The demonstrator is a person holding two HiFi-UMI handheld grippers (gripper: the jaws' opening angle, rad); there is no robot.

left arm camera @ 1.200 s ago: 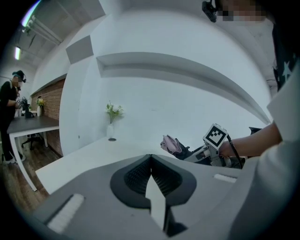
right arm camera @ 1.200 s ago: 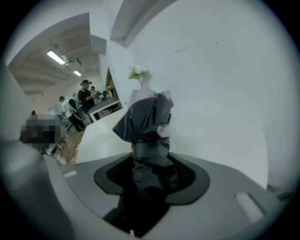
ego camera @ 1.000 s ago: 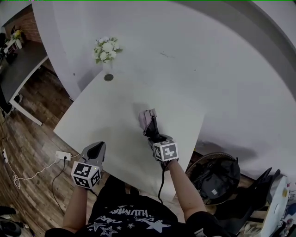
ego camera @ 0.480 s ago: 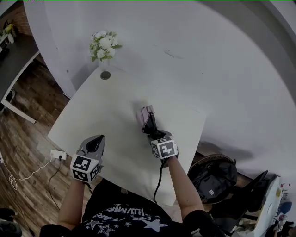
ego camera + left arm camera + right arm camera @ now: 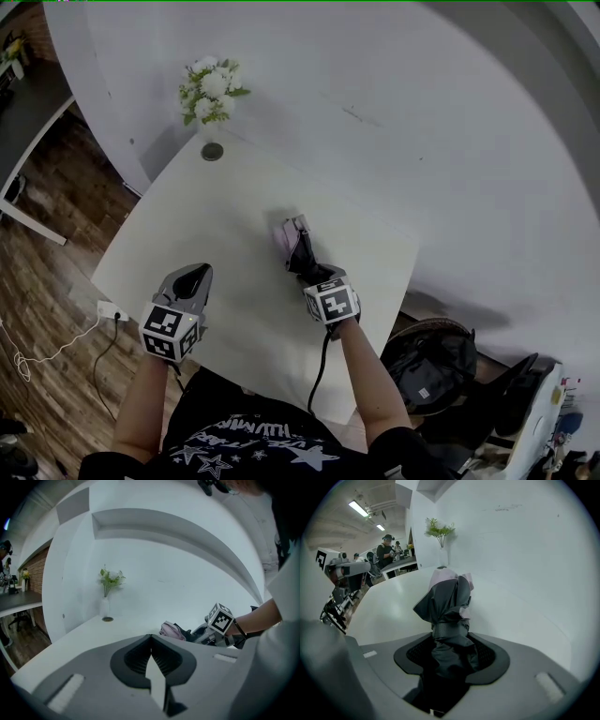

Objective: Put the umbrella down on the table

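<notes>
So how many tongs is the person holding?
2. The left tongs are shut and empty, over the table's near-left edge. The right tongs are shut on the folded umbrella, near the table's middle.

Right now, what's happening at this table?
A person works two handheld tools. The right tool is shut on a folded dark umbrella, held low over the white table; whether it touches yet is unclear. The left tool is shut and empty, hovering near the table's front edge.
</notes>
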